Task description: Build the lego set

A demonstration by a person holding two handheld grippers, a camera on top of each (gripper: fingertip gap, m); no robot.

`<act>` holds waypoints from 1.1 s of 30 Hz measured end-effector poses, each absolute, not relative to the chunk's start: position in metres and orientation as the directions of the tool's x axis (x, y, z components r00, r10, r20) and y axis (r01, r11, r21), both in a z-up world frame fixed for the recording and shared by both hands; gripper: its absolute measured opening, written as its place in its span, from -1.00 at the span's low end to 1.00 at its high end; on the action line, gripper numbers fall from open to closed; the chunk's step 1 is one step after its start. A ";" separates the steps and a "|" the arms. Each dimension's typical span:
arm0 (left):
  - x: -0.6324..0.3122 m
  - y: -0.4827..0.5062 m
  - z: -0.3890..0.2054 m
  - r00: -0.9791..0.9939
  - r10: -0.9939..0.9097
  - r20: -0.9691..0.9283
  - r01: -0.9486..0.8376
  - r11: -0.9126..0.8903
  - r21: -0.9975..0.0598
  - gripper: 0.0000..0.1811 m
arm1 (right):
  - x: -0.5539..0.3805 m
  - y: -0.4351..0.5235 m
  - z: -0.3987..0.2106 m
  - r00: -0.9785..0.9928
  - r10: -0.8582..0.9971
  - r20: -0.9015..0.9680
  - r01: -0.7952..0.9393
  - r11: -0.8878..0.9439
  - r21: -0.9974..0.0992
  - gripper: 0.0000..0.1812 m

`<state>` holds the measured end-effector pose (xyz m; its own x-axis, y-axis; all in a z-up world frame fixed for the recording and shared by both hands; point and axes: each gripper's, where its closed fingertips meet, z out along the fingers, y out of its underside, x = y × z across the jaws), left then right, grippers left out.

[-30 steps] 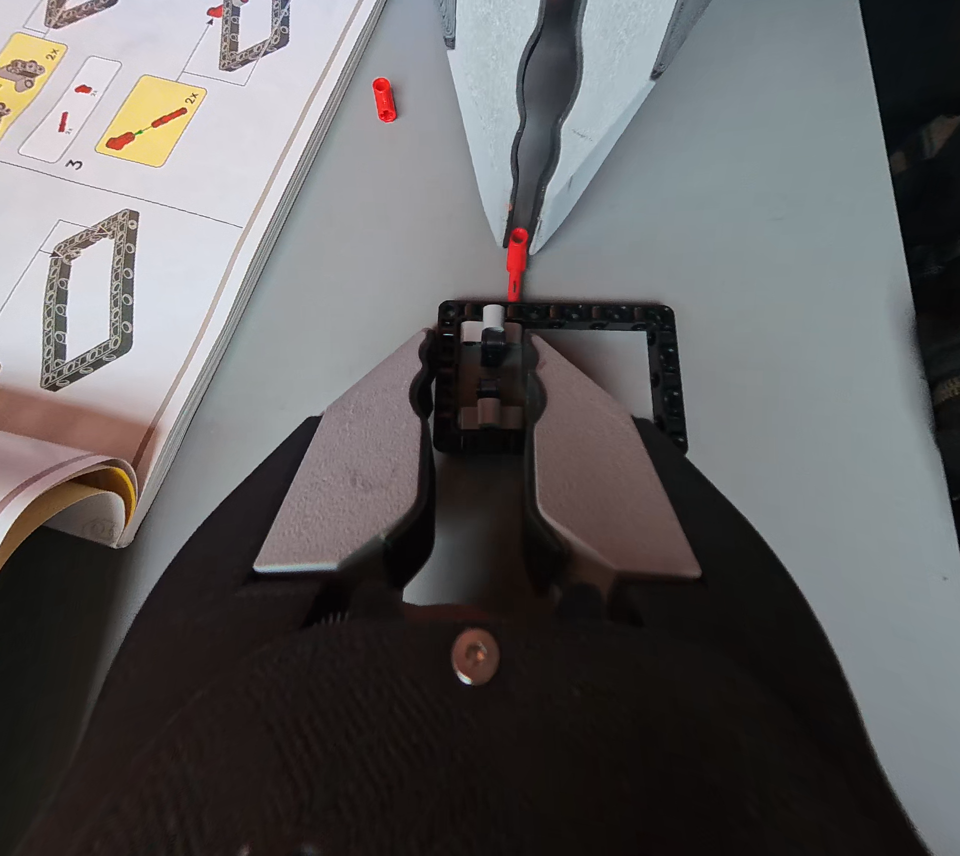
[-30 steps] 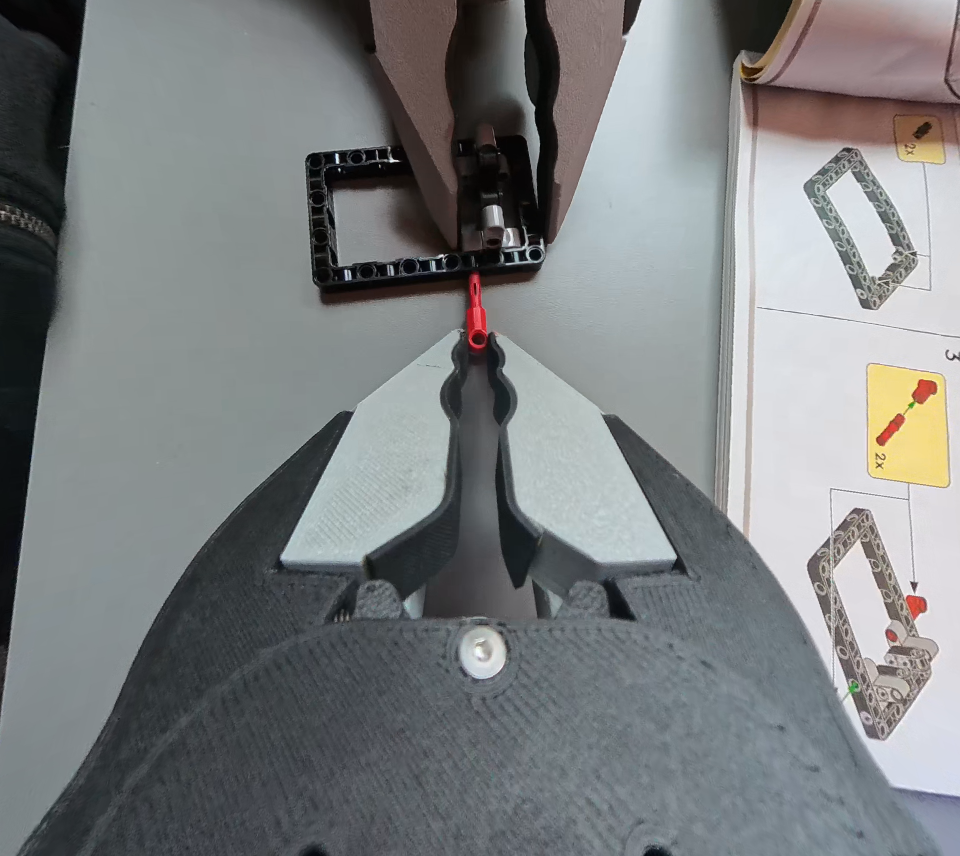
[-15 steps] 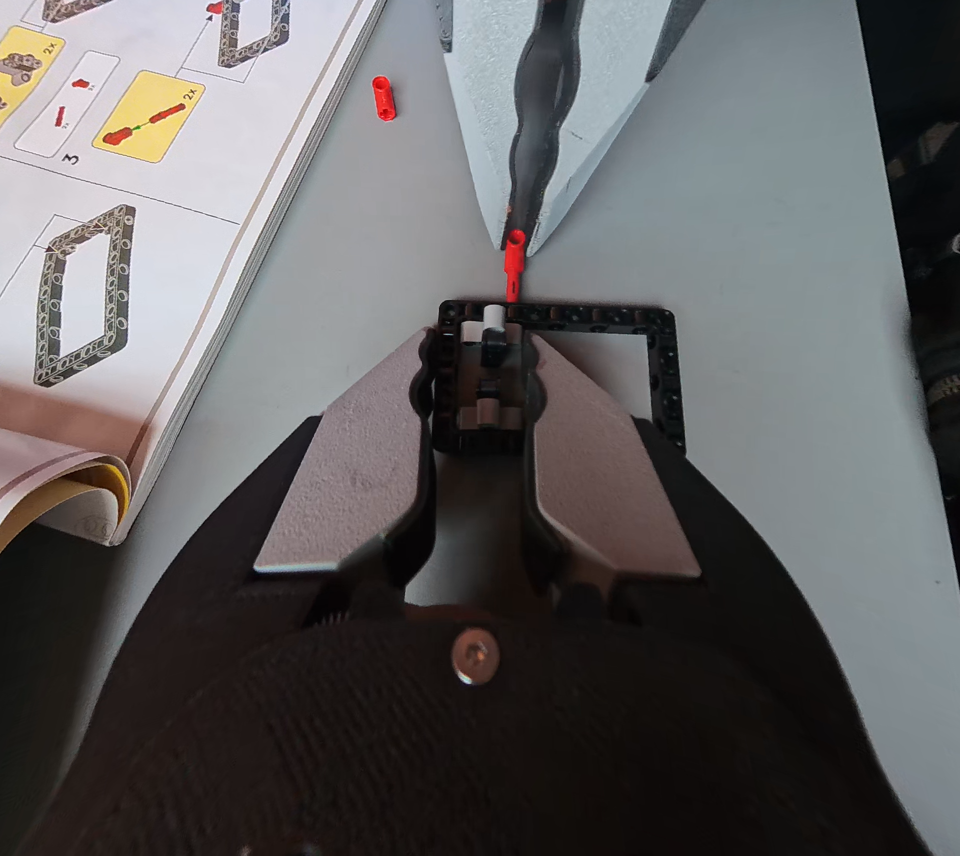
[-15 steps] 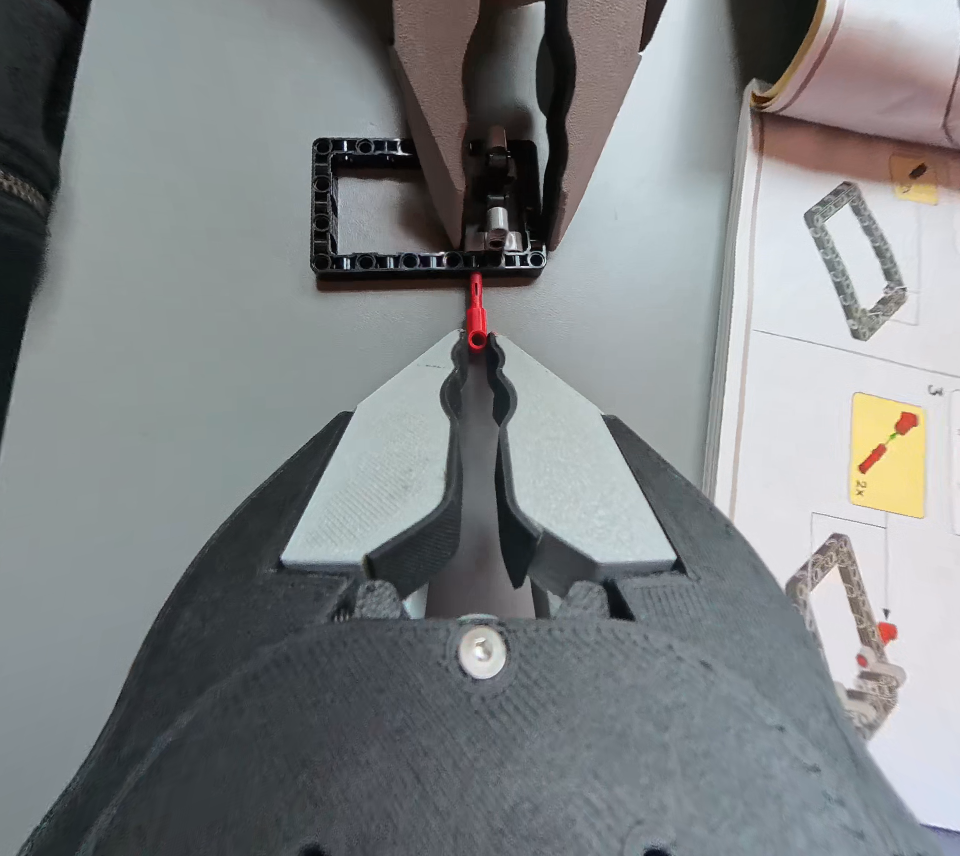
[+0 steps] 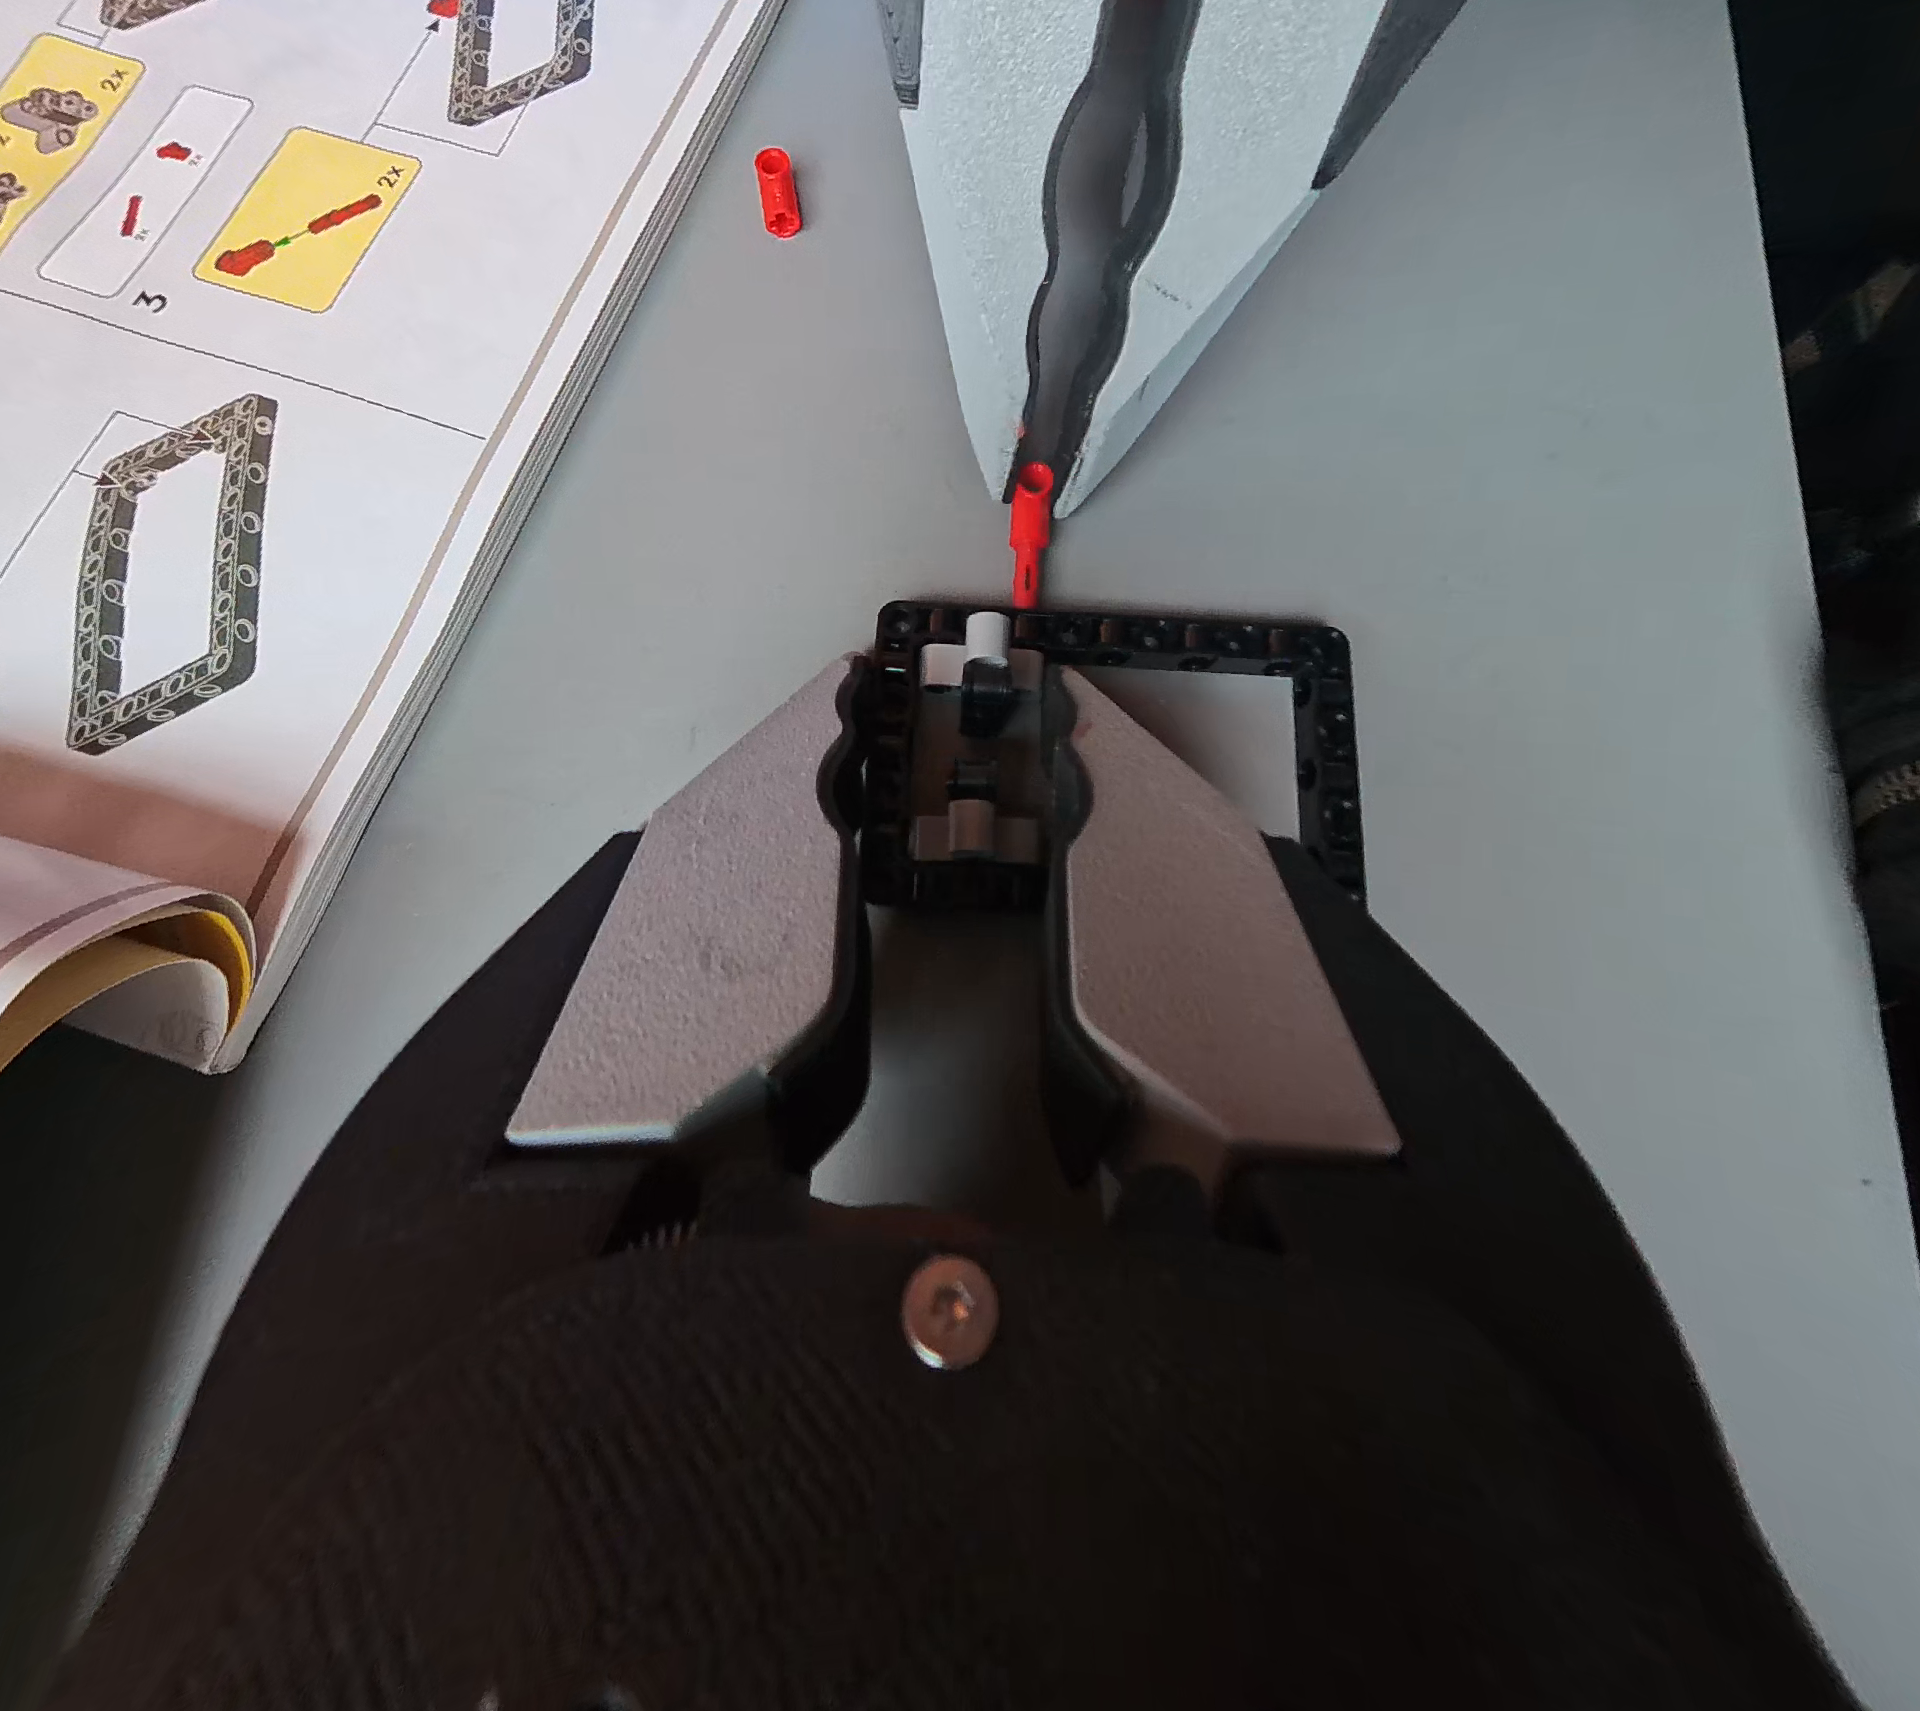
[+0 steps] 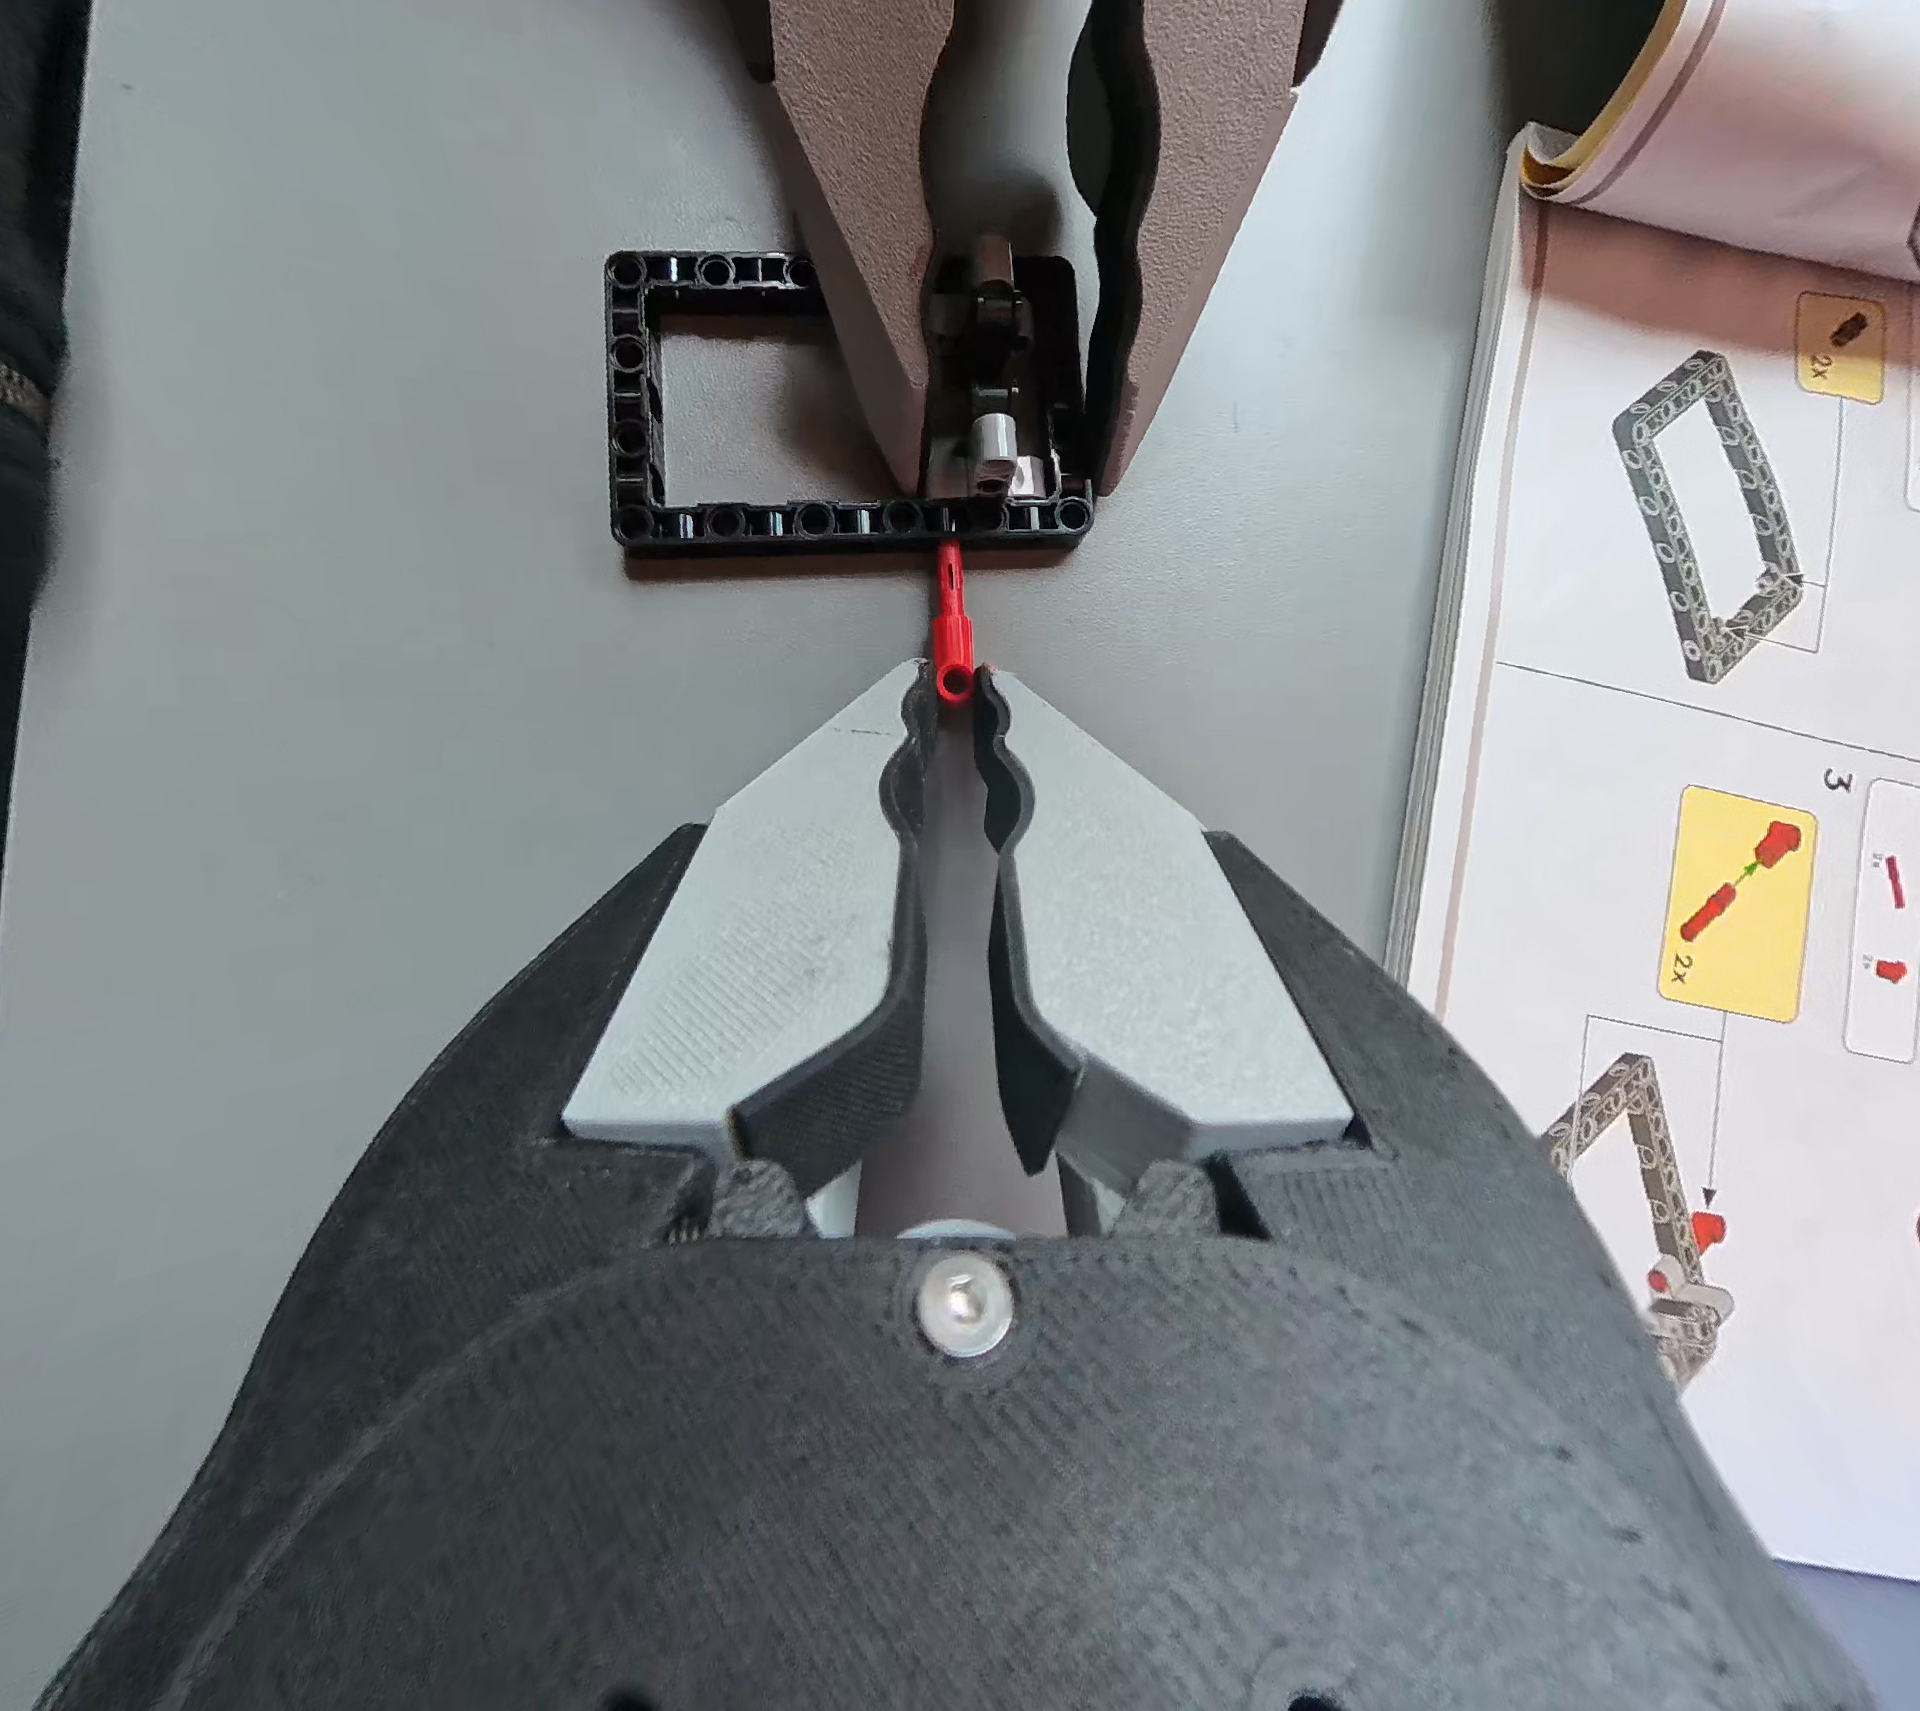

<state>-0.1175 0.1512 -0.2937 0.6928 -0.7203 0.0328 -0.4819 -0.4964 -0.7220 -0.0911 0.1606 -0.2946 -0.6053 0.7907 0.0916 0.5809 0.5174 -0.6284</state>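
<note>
A pale grey matte tabletop (image 5: pixel 1455 414) carries everything. An open paper instruction booklet with printed build diagrams (image 5: pixel 312 311) lies at the left in the left wrist view. Near the middle lies the black rectangular plastic beam frame with rows of pin holes (image 6: pixel 665 518), flat on the table.

The left gripper (image 5: pixel 961 726), with brown-grey wedge fingers, is clenched across one short end of the black frame, its tips straddling the small grey and black connector pieces (image 6: pixel 992 435) fitted inside that end. Facing it, the right gripper (image 6: pixel 951 682), with light grey wedge fingers, is clamped on the head of a slim red plastic pin (image 6: pixel 949 612). The pin points straight at the outer side of the frame's long beam, its tip touching or just entering a hole; which, I cannot tell.

A spare short red plastic bush (image 5: pixel 776 191) lies loose between the booklet and the right gripper, well apart from the frame.

Likely risks: only the pin's very end is pinched, so a slightly off-axis push could pivot it in the tips or pop it free. If the tip misses the hole, the push would shove the frame sideways against the left gripper's hold.
</note>
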 end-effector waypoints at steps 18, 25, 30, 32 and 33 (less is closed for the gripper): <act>-0.117 0.153 -0.274 0.672 -0.723 -0.162 -0.567 -0.361 -0.740 -0.54 | -0.074 0.182 -0.272 -0.470 0.859 -0.204 0.626 0.161 -0.763 -0.96; -0.096 0.162 -0.228 0.576 -0.681 -0.452 -0.681 -0.094 -0.726 -0.89 | -0.068 0.168 -0.236 -0.534 0.678 -0.505 0.610 -0.105 -0.785 -0.96; -0.077 0.162 -0.218 0.465 -0.681 -0.566 -0.745 0.045 -0.666 -0.94 | -0.066 0.165 -0.228 -0.536 0.578 -0.616 0.645 -0.191 -0.740 -0.96; -0.079 0.168 -0.223 0.450 -0.677 -0.582 -0.771 0.035 -0.636 -0.92 | -0.064 0.164 -0.227 -0.535 0.558 -0.635 0.654 -0.204 -0.729 -0.96; -0.080 0.170 -0.223 0.443 -0.668 -0.599 -0.780 0.042 -0.624 -0.90 | -0.064 0.164 -0.228 -0.524 0.558 -0.643 0.664 -0.206 -0.719 -0.96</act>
